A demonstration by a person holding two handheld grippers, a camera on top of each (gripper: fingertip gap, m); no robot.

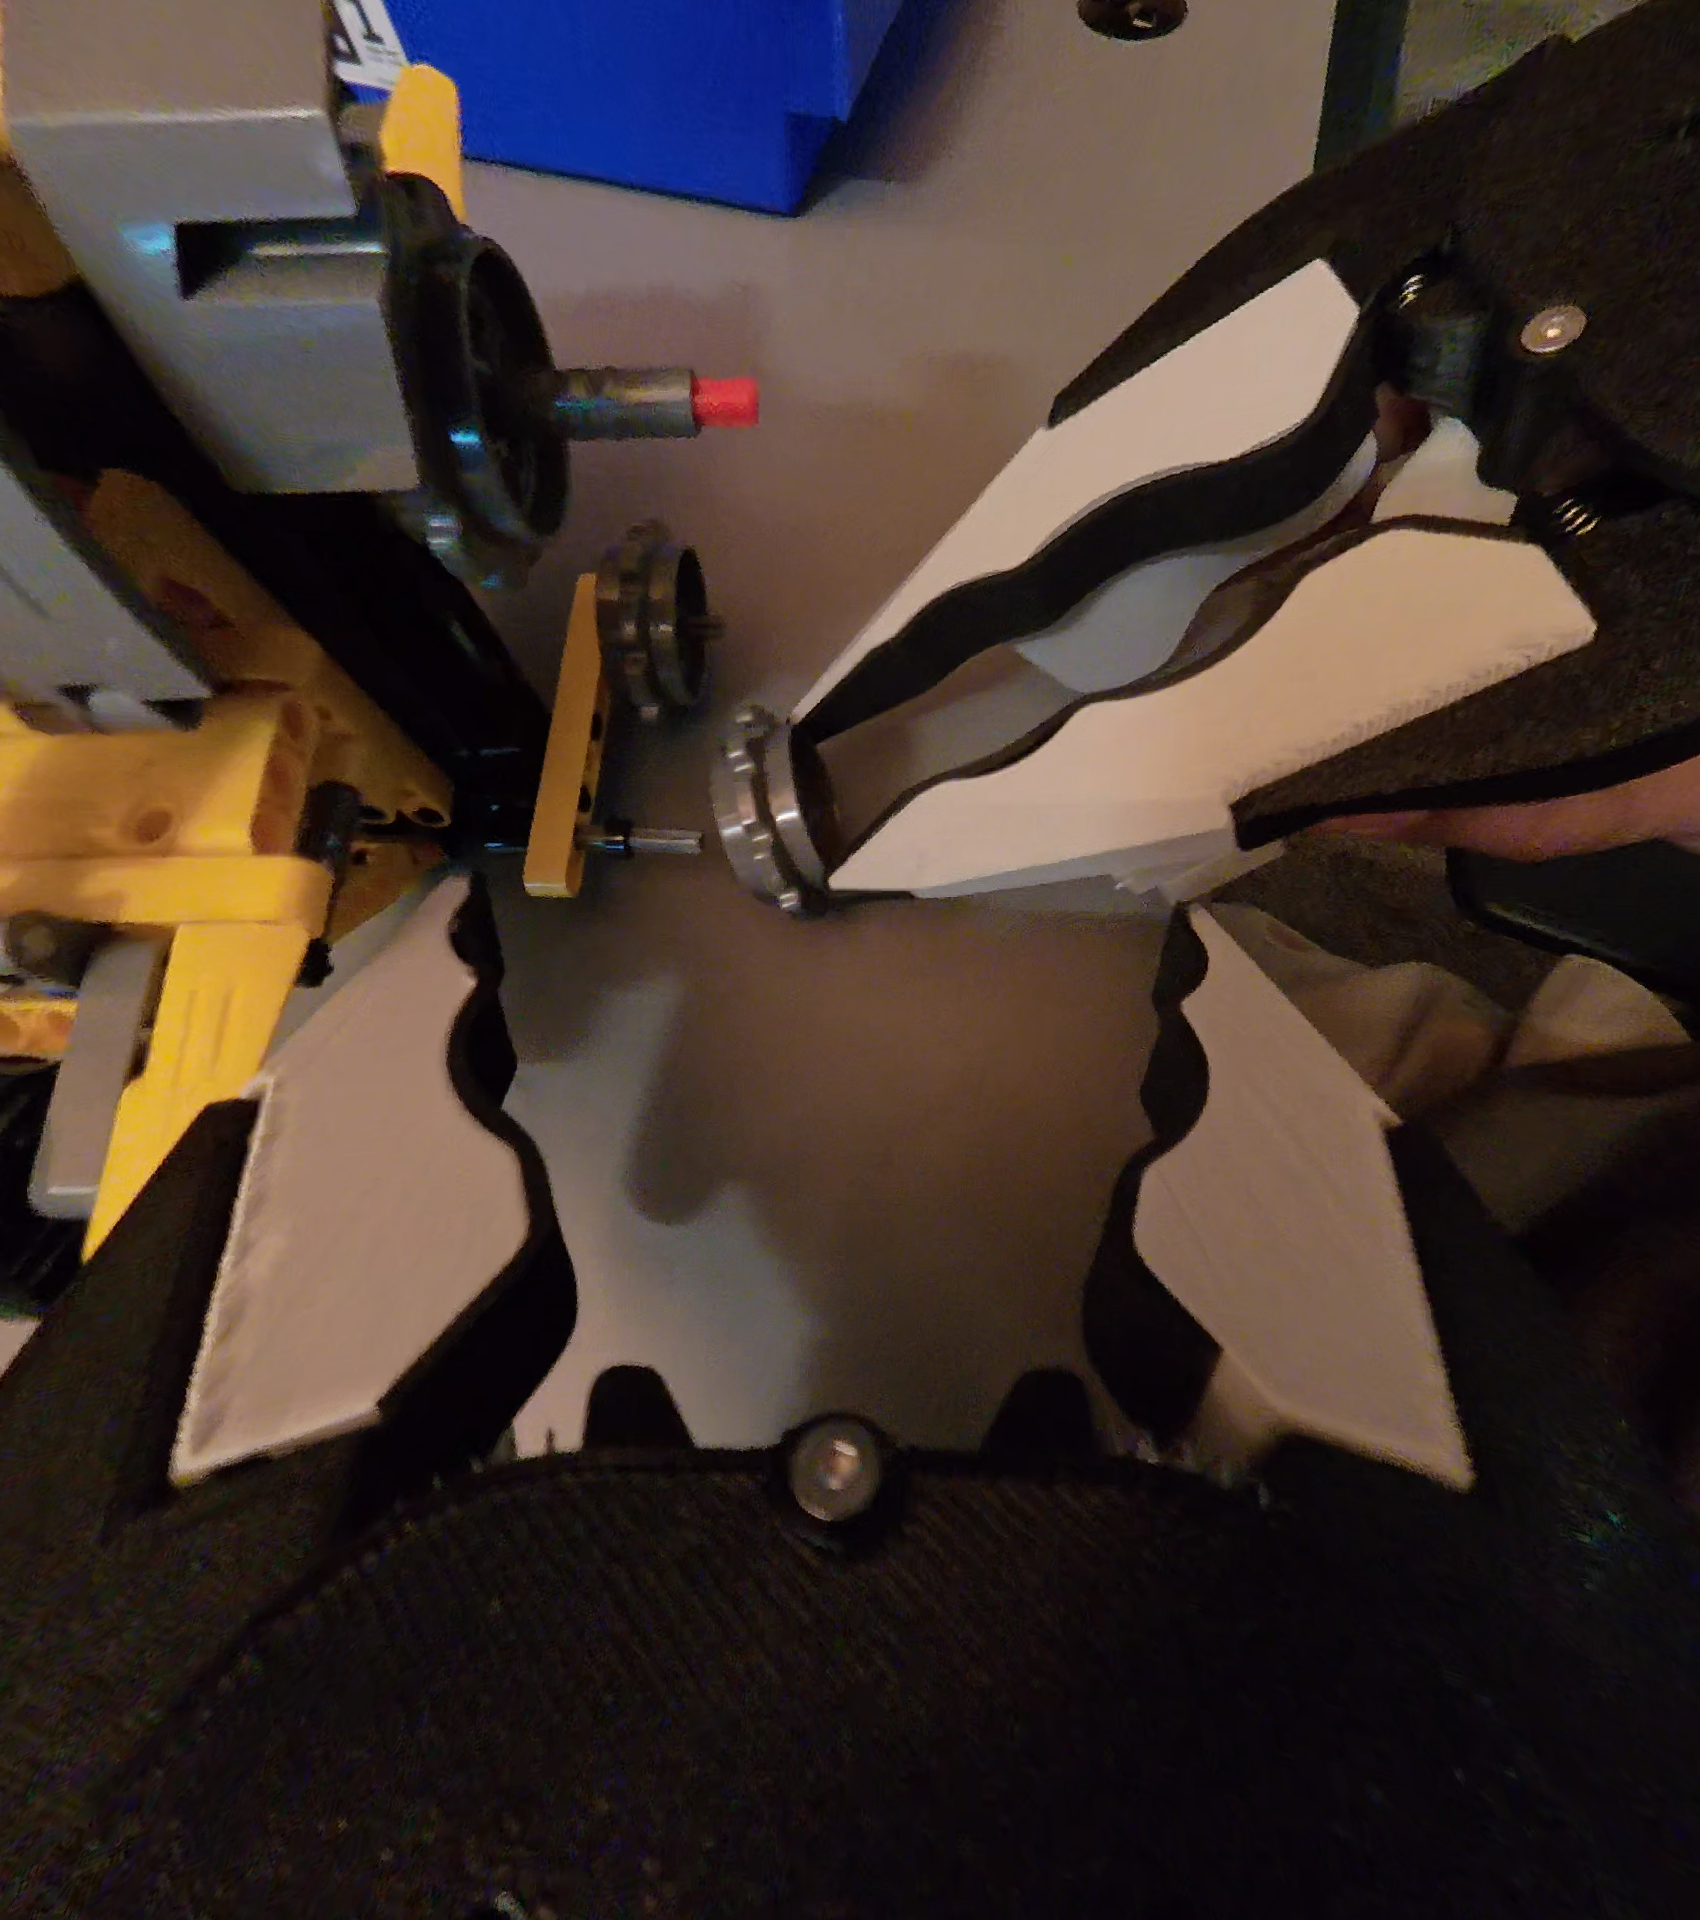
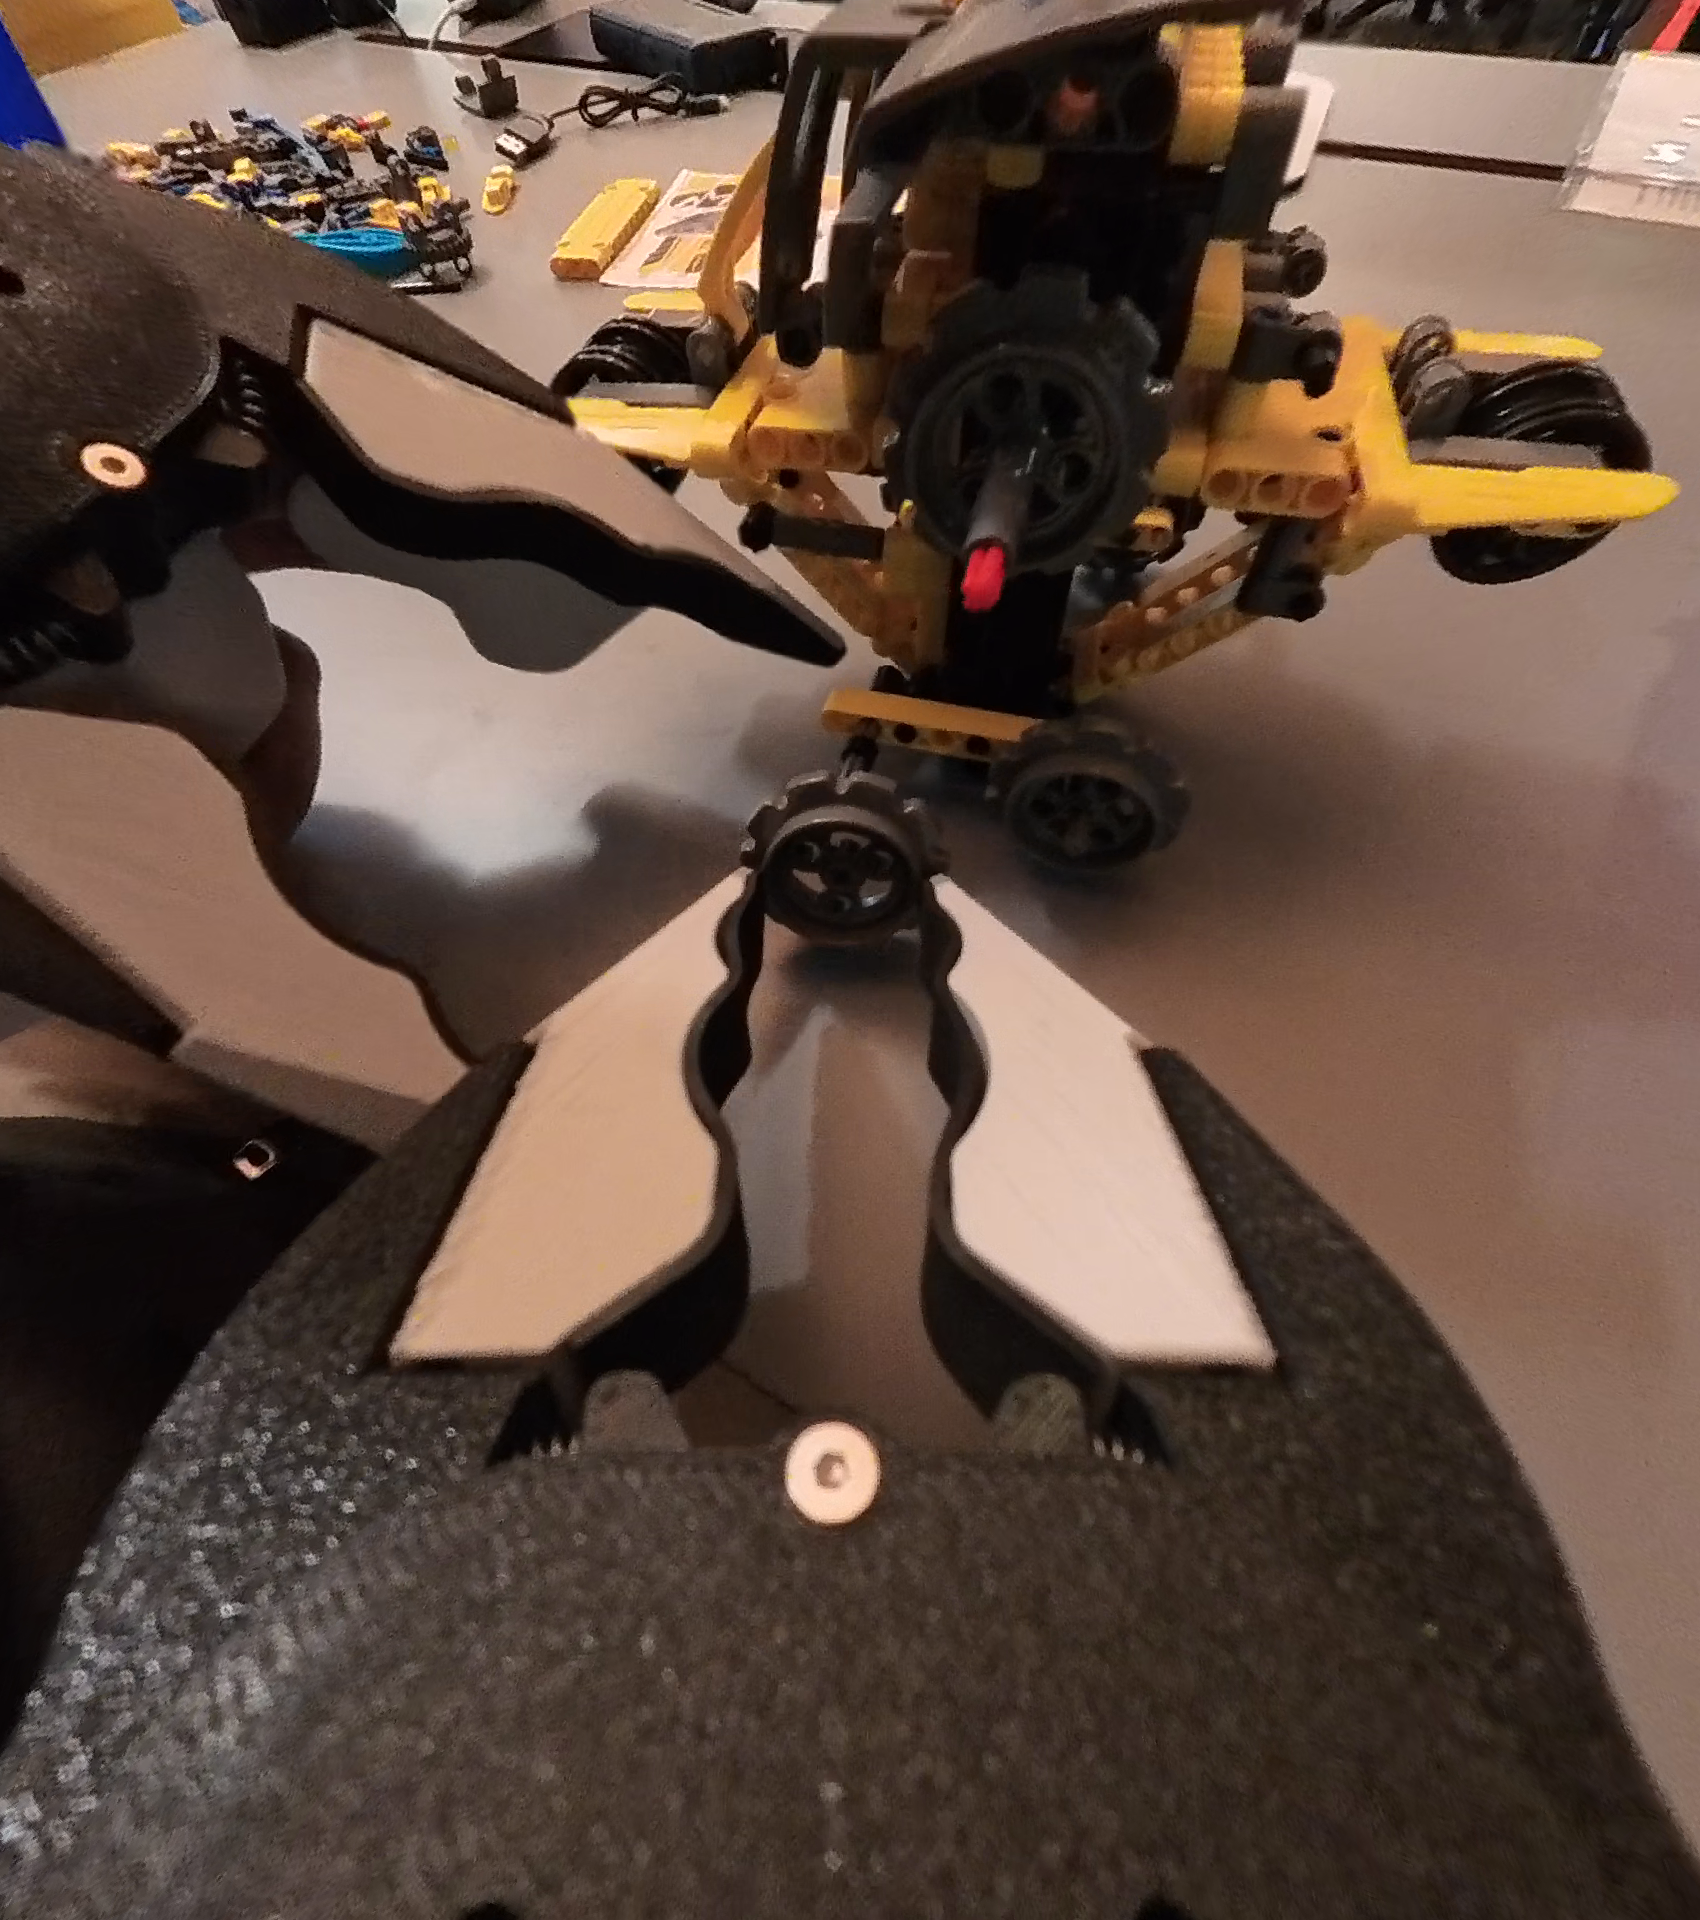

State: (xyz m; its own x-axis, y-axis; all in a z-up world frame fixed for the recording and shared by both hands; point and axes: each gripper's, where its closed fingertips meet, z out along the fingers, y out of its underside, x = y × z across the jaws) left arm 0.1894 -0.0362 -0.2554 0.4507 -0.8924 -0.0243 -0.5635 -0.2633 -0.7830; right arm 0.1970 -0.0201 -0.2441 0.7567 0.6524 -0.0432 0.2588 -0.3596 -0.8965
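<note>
Grey and matte, the surface (image 2: 1448, 935) is carrying a yellow-and-black brick-built vehicle (image 2: 1064, 395) made of studless beams with round pin holes, ribbed black tyres and coiled springs at its sides. From a large black spoked wheel (image 2: 1017, 447) on its near face a dark axle is sticking out, tipped with a red bush (image 2: 979, 578).

The right gripper (image 2: 838, 883), rough black printed plastic with smooth pale plates and wavy black inner edges, is pinching a small grey-rimmed wheel (image 2: 838, 871) with a knobbly tread between its jaws. That wheel is sitting just in front of a bare thin axle (image 1: 664, 840) poking from a yellow beam (image 1: 571, 748) at the vehicle's low near end; whether they are touching is hard to tell. A matching small wheel (image 2: 1085, 810) is sitting mounted at the beam's other end.

The left gripper (image 1: 825, 997) is hanging with its jaws spread wide and nothing between them, its left fingertip just beside the vehicle's yellow frame.

Far left, a heap of small loose bricks (image 2: 306, 197) is blurring into yellow, blue and black specks beside a printed leaflet (image 2: 690, 223), partly hidden behind the vehicle. A blue bin (image 1: 680, 94) is getting cut off by the frame edge, as is the vehicle's top.
</note>
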